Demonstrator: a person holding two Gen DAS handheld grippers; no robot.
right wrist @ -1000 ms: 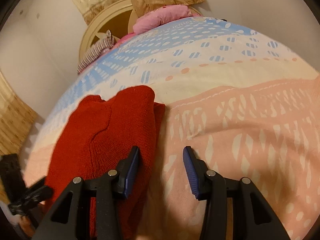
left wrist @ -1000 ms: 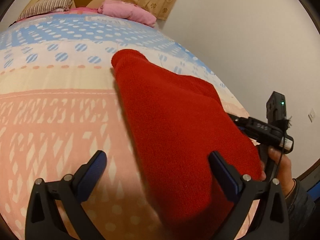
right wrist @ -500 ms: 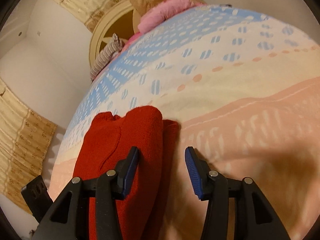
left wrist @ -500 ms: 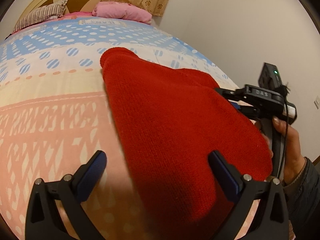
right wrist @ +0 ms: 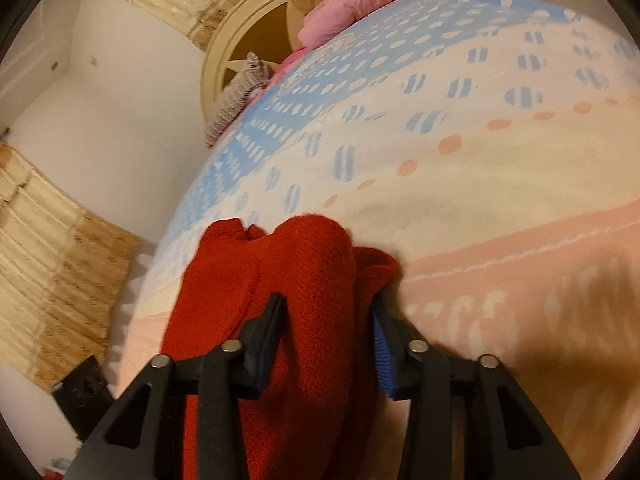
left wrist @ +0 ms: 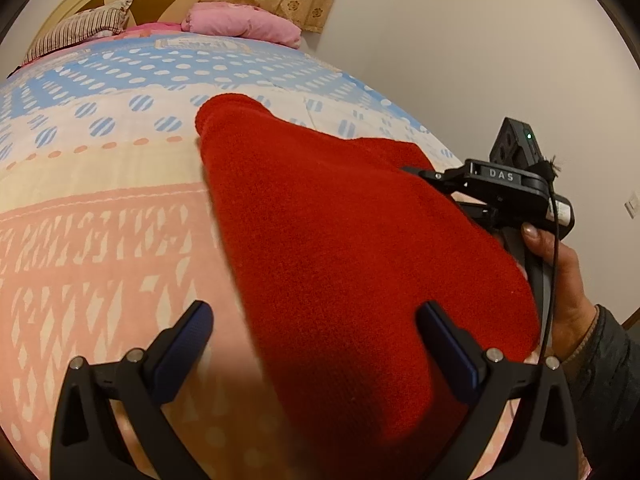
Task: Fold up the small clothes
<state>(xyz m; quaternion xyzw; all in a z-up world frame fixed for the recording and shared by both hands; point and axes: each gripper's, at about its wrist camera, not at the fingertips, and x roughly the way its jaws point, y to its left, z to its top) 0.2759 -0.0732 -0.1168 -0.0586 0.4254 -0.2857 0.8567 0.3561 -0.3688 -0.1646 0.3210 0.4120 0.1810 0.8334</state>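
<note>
A red knitted garment (left wrist: 352,248) lies folded lengthwise on the patterned bedspread (left wrist: 100,208). My left gripper (left wrist: 316,348) is wide open at its near end, the right pad over the cloth and the left pad over bare bedspread. In the right wrist view the same garment (right wrist: 304,288) runs between the jaws of my right gripper (right wrist: 326,328). Its fingers stand on both sides of a raised fold and are still apart. The right gripper body (left wrist: 504,184) shows at the garment's right edge in the left wrist view.
A pink pillow (left wrist: 240,24) and a striped pillow (left wrist: 80,32) lie at the head of the bed by a round cream headboard (right wrist: 240,36). A white wall (left wrist: 460,40) runs along the bed's right side. Beige curtains (right wrist: 44,264) hang on the other side.
My right gripper has moved forward and left onto the garment, so a raised fold now sits between its fingers. The left gripper has shifted slightly and stays open.
</note>
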